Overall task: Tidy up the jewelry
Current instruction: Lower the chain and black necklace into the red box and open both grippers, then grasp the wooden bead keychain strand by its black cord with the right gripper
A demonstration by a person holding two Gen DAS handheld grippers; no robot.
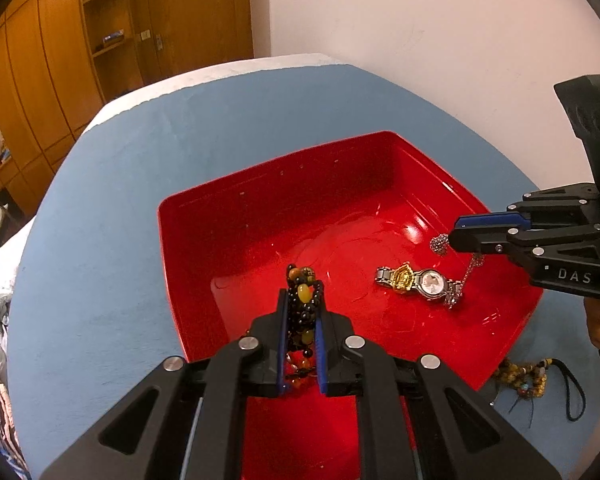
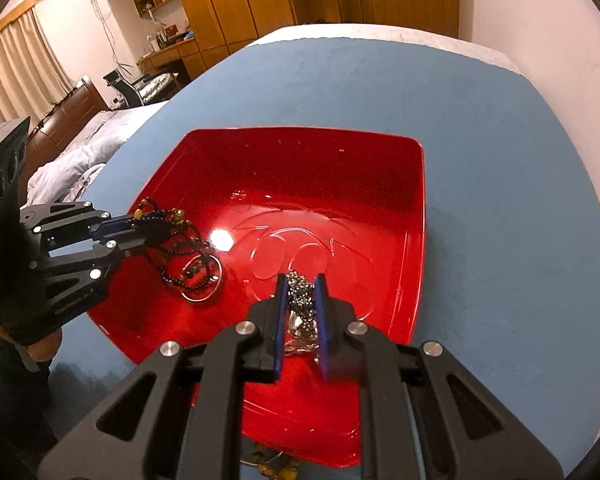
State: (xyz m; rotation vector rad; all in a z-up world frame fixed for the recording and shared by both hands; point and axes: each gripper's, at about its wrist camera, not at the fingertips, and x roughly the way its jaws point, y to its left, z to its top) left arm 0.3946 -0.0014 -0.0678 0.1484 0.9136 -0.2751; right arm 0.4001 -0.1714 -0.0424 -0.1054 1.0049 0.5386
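Note:
A red square tray (image 1: 268,184) sits on the blue table; it also shows in the right wrist view (image 2: 418,208). My left gripper (image 1: 302,300) is shut on a black-and-amber bead necklace (image 1: 303,294) and holds it over the tray's near left part; its strands hang into the tray in the right wrist view (image 2: 180,236). My right gripper (image 2: 302,292) is shut on a silver ball chain (image 2: 300,296) above the tray's right side. In the left wrist view the right gripper (image 1: 460,232) holds the chain (image 1: 466,276) over a silver-and-gold watch (image 1: 418,282) lying in the tray.
A brown bead bracelet with a black cord (image 1: 528,376) lies on the blue table (image 1: 120,220) outside the tray's near right corner. A silver bangle ring (image 2: 202,280) lies in the tray under the hanging beads. A wall stands behind the table; wooden cabinets (image 1: 60,60) lie beyond.

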